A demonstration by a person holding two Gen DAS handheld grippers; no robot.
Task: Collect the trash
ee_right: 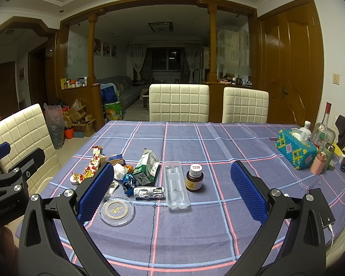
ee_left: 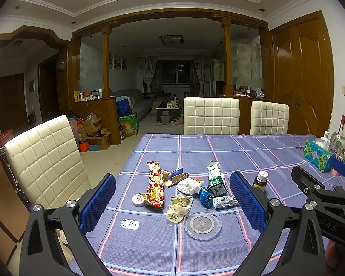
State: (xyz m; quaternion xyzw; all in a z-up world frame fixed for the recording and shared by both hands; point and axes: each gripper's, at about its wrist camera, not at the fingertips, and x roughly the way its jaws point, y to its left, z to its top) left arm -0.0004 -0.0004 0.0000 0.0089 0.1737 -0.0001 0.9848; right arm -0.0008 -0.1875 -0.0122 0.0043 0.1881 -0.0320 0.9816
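Hovering above the near edge of the table [ee_right: 218, 234], both tools spread wide and empty: left gripper [ee_left: 172, 197] and right gripper [ee_right: 172, 191], neither touching anything. Trash sits in a loose cluster left of the table's middle, nearer the near edge than the far one: red-and-gold wrapper [ee_left: 155, 187], crumpled white tissue [ee_left: 188, 185], green-and-white carton [ee_left: 216, 179] standing crooked, blue foil ball [ee_left: 205, 196], empty blister pack [ee_right: 149, 192], clear plastic tray [ee_right: 176, 186]. Brown medicine bottle [ee_right: 194, 177] stands just beside the tray; round glass coaster [ee_right: 116, 209] lies nearest; probably neither is trash. Judged handling: wrappers and tissue light, soft, will crush flat, so pinch at the bunched middle; foil slippery; carton light but stiff, take across its narrow sides; tray thin and springy, grip one long rim. No bin visible on the table
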